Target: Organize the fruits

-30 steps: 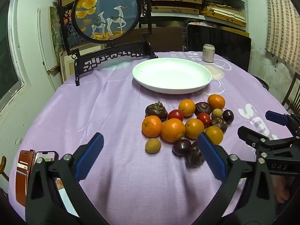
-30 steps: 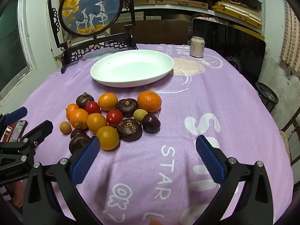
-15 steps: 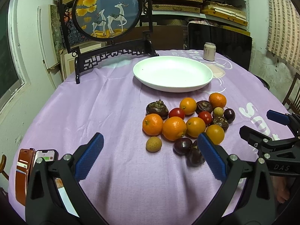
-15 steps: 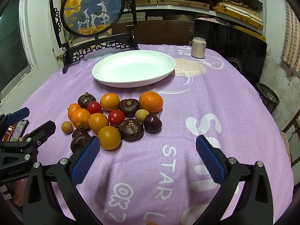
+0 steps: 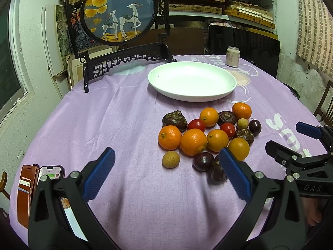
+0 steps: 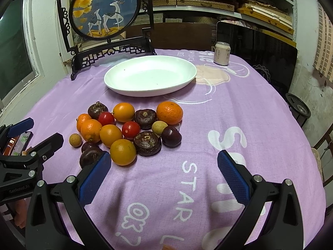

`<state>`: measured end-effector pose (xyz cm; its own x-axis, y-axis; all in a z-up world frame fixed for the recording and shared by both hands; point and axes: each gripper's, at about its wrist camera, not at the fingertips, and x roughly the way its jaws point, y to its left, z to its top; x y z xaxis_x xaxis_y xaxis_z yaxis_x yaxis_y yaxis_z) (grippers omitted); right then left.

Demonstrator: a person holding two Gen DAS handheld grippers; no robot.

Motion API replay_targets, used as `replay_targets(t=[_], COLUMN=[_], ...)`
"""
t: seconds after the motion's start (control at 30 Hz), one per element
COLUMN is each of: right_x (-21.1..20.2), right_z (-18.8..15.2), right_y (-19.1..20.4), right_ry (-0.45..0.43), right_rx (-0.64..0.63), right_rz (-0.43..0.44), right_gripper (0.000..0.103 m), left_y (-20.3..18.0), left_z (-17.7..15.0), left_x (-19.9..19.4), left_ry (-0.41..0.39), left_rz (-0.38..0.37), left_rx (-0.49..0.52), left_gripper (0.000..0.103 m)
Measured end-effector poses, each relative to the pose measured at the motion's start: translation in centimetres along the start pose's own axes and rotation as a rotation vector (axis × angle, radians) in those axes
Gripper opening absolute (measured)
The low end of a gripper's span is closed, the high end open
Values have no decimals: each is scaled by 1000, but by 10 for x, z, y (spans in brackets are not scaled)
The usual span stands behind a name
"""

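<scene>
Fruit cluster on tablecloth, plate behind it, can beyond plate

Both views are evenly and fairly brightly lit from overhead, with soft shadows under the fruit and a mild sheen on the white plate. Fisheye bending curves the walls and shelves, corners go black, and focus stays sharp throughout.

White plate, purple tablecloth
</scene>
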<state>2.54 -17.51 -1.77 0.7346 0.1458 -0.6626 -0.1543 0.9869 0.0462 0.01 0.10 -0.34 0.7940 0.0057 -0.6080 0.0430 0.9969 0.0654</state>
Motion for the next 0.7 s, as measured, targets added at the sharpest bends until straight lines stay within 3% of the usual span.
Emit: replay_targets(t=[0.7], right_x=[0], right_z=[0], right_y=[1], right_ry=[0], right_rx=[-2], right_rz=[1], right_gripper=[102], left_y=[0], left_z=[-2], left_x=[3], left_ry=[13], left_rz=[1], left_rx=[0], left_gripper=[101])
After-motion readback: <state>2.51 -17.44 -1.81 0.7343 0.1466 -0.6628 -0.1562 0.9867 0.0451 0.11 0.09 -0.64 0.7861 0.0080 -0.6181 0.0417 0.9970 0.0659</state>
